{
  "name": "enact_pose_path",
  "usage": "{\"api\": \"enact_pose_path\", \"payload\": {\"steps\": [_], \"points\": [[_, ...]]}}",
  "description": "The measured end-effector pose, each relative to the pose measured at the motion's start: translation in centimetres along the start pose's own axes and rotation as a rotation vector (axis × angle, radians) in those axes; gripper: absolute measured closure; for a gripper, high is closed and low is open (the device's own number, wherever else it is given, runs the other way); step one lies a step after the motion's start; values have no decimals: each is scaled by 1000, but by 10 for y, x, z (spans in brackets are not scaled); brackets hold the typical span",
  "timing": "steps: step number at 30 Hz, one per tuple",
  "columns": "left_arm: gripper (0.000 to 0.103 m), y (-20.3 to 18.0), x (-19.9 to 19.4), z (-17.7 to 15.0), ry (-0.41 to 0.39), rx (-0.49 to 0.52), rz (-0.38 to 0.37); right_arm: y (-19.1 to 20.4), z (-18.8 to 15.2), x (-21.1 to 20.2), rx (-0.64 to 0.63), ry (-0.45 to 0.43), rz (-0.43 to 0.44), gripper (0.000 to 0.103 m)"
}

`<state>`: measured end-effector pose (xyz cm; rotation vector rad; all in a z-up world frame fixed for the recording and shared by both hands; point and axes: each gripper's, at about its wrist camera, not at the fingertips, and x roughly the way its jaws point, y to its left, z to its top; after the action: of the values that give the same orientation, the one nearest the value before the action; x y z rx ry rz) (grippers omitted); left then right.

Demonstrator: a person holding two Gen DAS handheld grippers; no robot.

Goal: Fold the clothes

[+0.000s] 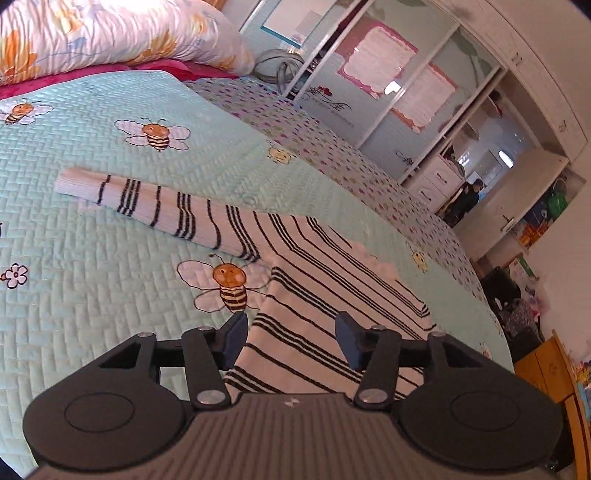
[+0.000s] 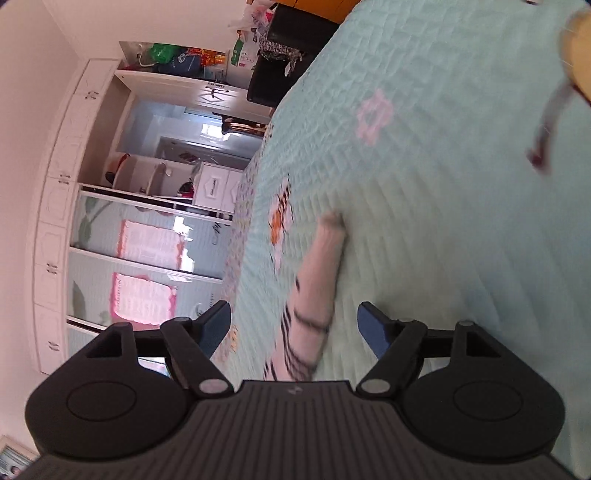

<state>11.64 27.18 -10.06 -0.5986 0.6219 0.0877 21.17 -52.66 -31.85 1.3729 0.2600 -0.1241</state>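
Note:
A white sweater with black stripes (image 1: 306, 295) lies flat on the mint quilted bedspread (image 1: 92, 258), one sleeve (image 1: 147, 201) stretched out to the left. My left gripper (image 1: 291, 332) is open and empty, just above the sweater's body near its side edge. In the right wrist view, blurred by motion, a striped sleeve (image 2: 314, 295) lies on the bedspread (image 2: 443, 221). My right gripper (image 2: 295, 325) is open and empty, hovering over the near part of that sleeve.
A floral pillow (image 1: 110, 33) and a red blanket (image 1: 55, 83) lie at the head of the bed. A dotted sheet (image 1: 332, 147) runs along the far edge. A wardrobe with mirrored sliding doors (image 1: 388, 74) and shelves stands beyond the bed, and also shows in the right wrist view (image 2: 147, 258).

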Motion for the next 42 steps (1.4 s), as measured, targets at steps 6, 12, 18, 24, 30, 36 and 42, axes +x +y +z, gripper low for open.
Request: {"api": "enact_pose_path", "payload": {"steps": [6, 12, 18, 24, 30, 36, 42], "points": [[47, -26, 29, -1, 50, 65, 46, 10, 45, 40, -139, 121, -50, 28], [46, -52, 46, -7, 78, 109, 35, 28, 35, 68, -338, 190, -91, 27], [45, -65, 54, -23, 120, 152, 19, 28, 32, 66, -357, 208, -101, 91], [44, -59, 56, -31, 144, 132, 12, 48, 19, 54, -441, 159, -90, 92], [44, -56, 55, -37, 152, 102, -13, 118, -20, 41, -618, 108, -37, 92], [43, -43, 44, -39, 145, 65, -48, 208, -89, 45, -711, 123, 83, 92], [41, -6, 24, -36, 115, -28, -67, 299, -192, 56, -780, 212, 266, 92]]}}
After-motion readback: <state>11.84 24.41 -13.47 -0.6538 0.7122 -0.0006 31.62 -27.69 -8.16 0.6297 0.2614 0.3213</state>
